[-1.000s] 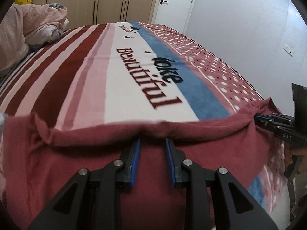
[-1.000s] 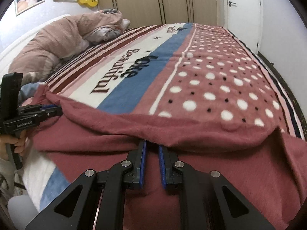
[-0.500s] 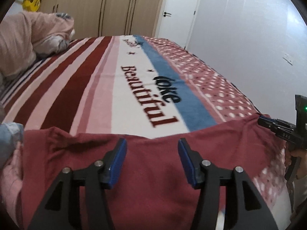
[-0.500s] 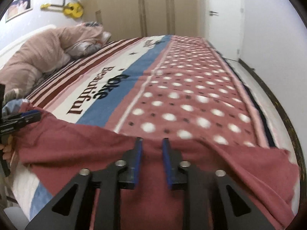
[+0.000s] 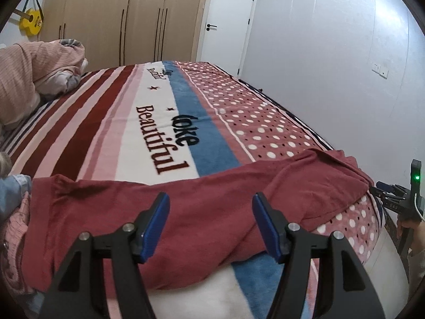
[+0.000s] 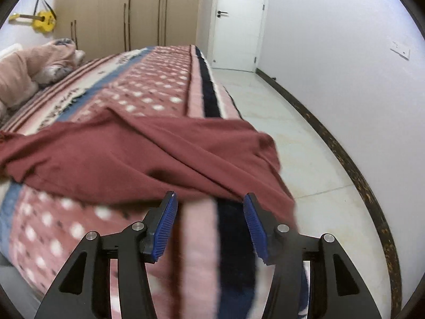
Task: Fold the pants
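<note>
The dark red pants (image 5: pixel 164 212) lie folded lengthwise across the near edge of the bed, spread left to right. My left gripper (image 5: pixel 209 226) is open and empty, just above the middle of the pants. In the right wrist view the pants (image 6: pixel 127 159) drape over the bed's corner, one end hanging past the edge. My right gripper (image 6: pixel 208 228) is open and empty, below and in front of that hanging end. The right gripper also shows in the left wrist view (image 5: pixel 390 199) at the pants' right end.
The bed has a striped and dotted blanket (image 5: pixel 159 122) with lettering. A pink duvet (image 5: pixel 29 74) is heaped at the far left. Blue and pink clothing (image 5: pixel 13 202) lies at the left edge. Tiled floor (image 6: pixel 287 122) and a white wall lie to the right.
Both grippers have opened and let go of the pants' edge. Both have drawn back; the right one has swung right towards the bed's corner. The pants now lie flat.
</note>
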A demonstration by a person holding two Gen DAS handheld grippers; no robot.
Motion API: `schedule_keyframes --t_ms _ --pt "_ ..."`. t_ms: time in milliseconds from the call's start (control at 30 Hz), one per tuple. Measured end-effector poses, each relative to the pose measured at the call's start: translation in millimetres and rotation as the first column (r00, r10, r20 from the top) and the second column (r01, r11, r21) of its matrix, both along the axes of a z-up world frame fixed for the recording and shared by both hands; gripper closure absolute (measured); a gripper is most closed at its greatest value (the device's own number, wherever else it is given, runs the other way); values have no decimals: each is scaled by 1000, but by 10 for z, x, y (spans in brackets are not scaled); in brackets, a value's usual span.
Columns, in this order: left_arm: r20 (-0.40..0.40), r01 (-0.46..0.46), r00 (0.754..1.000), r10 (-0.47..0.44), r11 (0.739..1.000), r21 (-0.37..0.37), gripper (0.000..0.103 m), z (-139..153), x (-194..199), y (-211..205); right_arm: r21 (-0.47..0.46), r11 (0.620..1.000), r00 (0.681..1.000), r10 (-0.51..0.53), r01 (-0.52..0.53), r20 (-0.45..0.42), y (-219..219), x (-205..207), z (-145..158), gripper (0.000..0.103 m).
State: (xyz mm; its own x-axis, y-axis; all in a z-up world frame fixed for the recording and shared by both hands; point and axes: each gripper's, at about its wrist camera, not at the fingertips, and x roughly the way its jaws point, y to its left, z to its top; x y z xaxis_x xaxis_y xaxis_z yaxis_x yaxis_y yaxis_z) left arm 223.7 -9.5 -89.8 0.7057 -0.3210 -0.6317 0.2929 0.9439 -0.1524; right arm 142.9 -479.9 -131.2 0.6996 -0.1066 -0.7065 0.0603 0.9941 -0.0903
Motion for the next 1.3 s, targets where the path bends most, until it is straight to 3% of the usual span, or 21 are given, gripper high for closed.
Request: schedule_keyframes --t_ms 433,500,567,867,1133,1300 --pt "-31 -17 999 19 998 52 42 -123 65 -243 -90 996 1000 -19 17 -19 -397 159 -197 57" --pt "-32 -15 999 17 999 52 42 -125 65 -267 -110 994 1000 -15 12 -18 -425 171 -216 68" --pt "-31 -13 999 15 998 58 42 -120 68 -290 -130 991 1000 -9 7 -16 -426 188 -219 100" --pt "-12 -26 1000 27 997 71 42 -73 107 -294 -117 992 996 -29 38 82 -563 308 68 101" --pt "-29 -41 999 44 994 102 42 -205 264 -250 -97 995 1000 27 -27 1 -706 754 283 101" --pt "-32 -56 998 59 993 100 42 -310 413 -178 -156 987 999 33 -35 -14 -650 1042 363 100"
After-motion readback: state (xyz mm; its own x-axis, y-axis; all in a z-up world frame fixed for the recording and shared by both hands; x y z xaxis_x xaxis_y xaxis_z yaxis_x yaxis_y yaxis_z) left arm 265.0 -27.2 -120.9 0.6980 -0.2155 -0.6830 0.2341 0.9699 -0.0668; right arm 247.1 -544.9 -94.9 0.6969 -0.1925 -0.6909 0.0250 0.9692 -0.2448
